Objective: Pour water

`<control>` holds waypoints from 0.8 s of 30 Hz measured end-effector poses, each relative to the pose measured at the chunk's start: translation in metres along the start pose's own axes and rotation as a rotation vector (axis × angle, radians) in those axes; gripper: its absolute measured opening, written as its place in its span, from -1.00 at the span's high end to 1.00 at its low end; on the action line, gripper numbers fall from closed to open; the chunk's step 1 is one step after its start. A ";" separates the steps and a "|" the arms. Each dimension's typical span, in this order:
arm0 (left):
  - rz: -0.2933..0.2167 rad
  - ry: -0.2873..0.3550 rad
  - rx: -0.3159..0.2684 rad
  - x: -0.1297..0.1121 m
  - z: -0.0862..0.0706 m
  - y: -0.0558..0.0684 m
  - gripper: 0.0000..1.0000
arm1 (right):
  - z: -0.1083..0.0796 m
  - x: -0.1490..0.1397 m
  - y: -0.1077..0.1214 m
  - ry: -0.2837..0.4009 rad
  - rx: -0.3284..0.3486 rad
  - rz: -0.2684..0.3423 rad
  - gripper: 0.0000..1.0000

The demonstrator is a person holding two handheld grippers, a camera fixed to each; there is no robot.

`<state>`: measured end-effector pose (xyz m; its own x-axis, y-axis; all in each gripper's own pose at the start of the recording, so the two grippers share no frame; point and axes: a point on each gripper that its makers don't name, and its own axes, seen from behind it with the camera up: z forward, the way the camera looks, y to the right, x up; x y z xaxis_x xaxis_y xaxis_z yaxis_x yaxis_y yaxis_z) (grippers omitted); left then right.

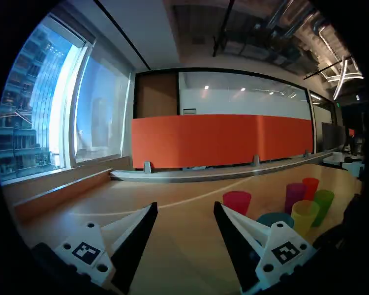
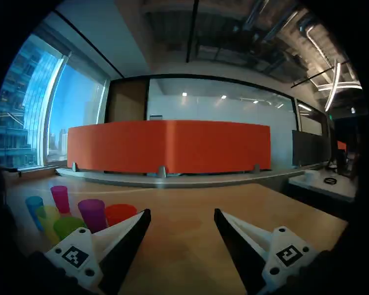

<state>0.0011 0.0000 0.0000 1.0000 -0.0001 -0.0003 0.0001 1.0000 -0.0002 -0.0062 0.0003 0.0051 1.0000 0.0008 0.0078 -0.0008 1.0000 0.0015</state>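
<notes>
**At a pale wooden bench [image 1: 184, 265]: two open hand-held grippers facing six small coloured plastic cups [image 1: 297, 204]**

Toward the right of the left gripper view, the cups are standing upright in a tight cluster on the bench, in pink-red, teal-blue, yellow, green, purple and orange-red. The pink-red cup [image 1: 237, 201] is sitting slightly apart from the others, nearest the middle. The left hand-held gripper [image 1: 185, 203] is hovering over bare wood with its two white-and-black fingers spread wide, pinching nothing. The right hand-held gripper [image 2: 182, 211] is likewise holding its fingers apart and empty, and the same cluster is lying low to its left in the right gripper view. A long orange partition panel [image 1: 219, 140] is running along the far edge of the bench.

Whether any cup is holding water cannot be told. The cups are looking light, thin-walled and smooth, so they are likely to be slippery, easy to tip and prone to flexing under a hard squeeze. A full one would be heavier and would slosh. The safest hold is probably across the mid wall, below the rim, with one finger on each side.
</notes>
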 end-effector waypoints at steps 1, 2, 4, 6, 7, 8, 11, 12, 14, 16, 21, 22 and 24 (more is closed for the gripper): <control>-0.001 0.002 -0.001 0.005 0.000 0.000 -0.68 | 0.000 0.002 -0.001 -0.002 0.004 0.000 -0.98; -0.001 0.003 -0.002 0.010 0.000 0.000 -0.68 | 0.000 0.005 -0.002 -0.005 0.008 0.000 -0.98; -0.002 0.005 -0.003 0.020 0.001 -0.002 -0.68 | 0.001 0.012 -0.004 -0.006 0.018 0.003 -0.98; -0.003 0.005 -0.005 0.029 0.001 -0.003 -0.68 | 0.001 0.021 -0.006 -0.005 0.031 0.007 -0.99; -0.004 0.003 -0.005 0.034 0.001 -0.005 -0.68 | 0.001 0.027 -0.006 -0.007 0.036 0.005 -0.99; -0.005 0.000 -0.005 0.039 0.002 -0.006 -0.68 | 0.001 0.032 -0.007 -0.009 0.041 0.003 -0.98; -0.012 -0.001 -0.014 0.055 0.004 -0.008 -0.68 | 0.003 0.048 -0.006 -0.018 0.051 -0.003 -0.98; -0.014 0.000 -0.017 0.061 0.005 -0.008 -0.68 | 0.003 0.054 -0.006 -0.021 0.053 -0.005 -0.98; -0.018 0.003 -0.027 0.073 0.007 -0.008 -0.68 | 0.005 0.065 -0.005 -0.031 0.058 -0.008 -0.98; -0.019 0.002 -0.034 0.083 0.009 -0.009 -0.68 | 0.007 0.076 -0.004 -0.038 0.061 -0.010 -0.98; -0.015 -0.015 -0.045 0.110 0.015 -0.013 -0.68 | 0.011 0.110 -0.005 -0.044 0.071 -0.015 -0.98; -0.016 -0.016 -0.051 0.115 0.016 -0.013 -0.68 | 0.012 0.116 -0.005 -0.042 0.073 -0.016 -0.99; -0.017 -0.019 -0.062 0.127 0.018 -0.013 -0.68 | 0.013 0.130 -0.006 -0.038 0.077 -0.016 -0.99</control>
<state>0.1277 -0.0131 0.0184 0.9997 -0.0166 0.0190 0.0178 0.9979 -0.0620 0.1238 -0.0056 0.0191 0.9988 -0.0168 0.0456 0.0131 0.9968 0.0792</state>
